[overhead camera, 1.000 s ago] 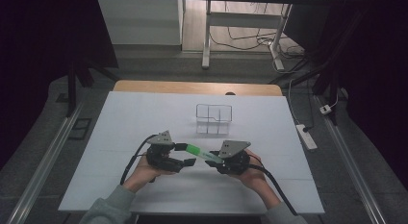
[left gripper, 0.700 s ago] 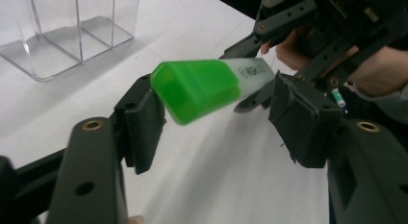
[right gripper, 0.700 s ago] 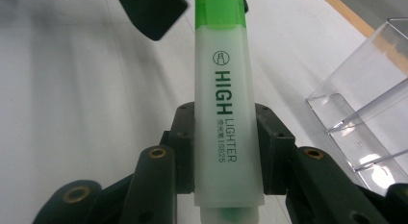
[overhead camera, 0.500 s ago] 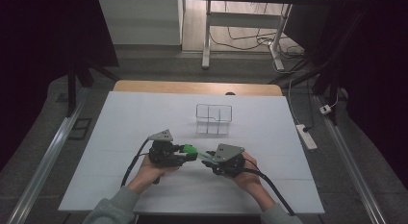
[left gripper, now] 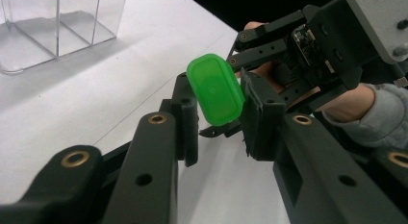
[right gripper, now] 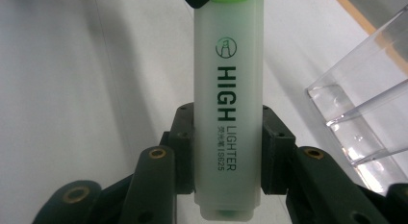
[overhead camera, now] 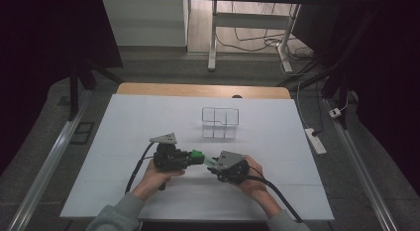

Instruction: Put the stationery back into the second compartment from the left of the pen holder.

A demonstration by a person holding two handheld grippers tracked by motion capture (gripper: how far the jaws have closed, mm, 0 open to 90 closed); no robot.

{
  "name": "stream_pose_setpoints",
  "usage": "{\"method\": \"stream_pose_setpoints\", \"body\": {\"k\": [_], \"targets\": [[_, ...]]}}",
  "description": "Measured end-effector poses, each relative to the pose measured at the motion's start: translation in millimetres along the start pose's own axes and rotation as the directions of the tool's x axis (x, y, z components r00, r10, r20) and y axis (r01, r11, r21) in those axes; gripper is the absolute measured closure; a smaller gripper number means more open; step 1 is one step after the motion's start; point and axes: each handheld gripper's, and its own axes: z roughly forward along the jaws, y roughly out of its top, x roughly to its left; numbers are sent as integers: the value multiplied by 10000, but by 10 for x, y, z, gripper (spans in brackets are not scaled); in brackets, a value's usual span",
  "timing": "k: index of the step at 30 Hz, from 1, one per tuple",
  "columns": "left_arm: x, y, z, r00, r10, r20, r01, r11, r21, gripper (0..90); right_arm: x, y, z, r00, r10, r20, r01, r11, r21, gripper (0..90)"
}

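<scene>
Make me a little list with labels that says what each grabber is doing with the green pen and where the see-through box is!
thing in hand: a green highlighter, held off the table
right gripper: shut on the highlighter's pale body
left gripper: jaws have just been closing, one on each side of the green cap
cap: on the highlighter
clear box: farther back on the table, apart from both grippers, nothing seen inside
hands: close together near the front edge

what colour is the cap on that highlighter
Bright green cap, clearest in the left gripper view.
</scene>
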Motion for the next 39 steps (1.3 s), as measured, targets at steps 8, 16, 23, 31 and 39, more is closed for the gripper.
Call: {"method": "stream_pose_setpoints", "body": {"k": [8,16,23,31,39], "targets": [[-1,14,-66,9990,146,-426,-150,9998,-96,722,-112,-42,-66,9899,1360,-393,-1378,9893,-471,514],[44,45,-227,9963,111,-848,-146,9991,-408,730,-231,-212,-290,9648,2613,-288,-2627,9630,-611,445],[76,96,-297,9937,49,-1118,-110,9985,-538,739,-316,-490,-498,9436,3310,86,-3305,9431,-375,423],[136,124,-349,9911,-104,-1328,12,9976,-693,742,-391,-702,-588,9207,3879,440,-3870,9217,-276,410],[104,255,-349,9898,79,-1423,-173,9977,-649,742,-366,-838,-748,9094,4083,793,-4081,9127,-186,402]]}}
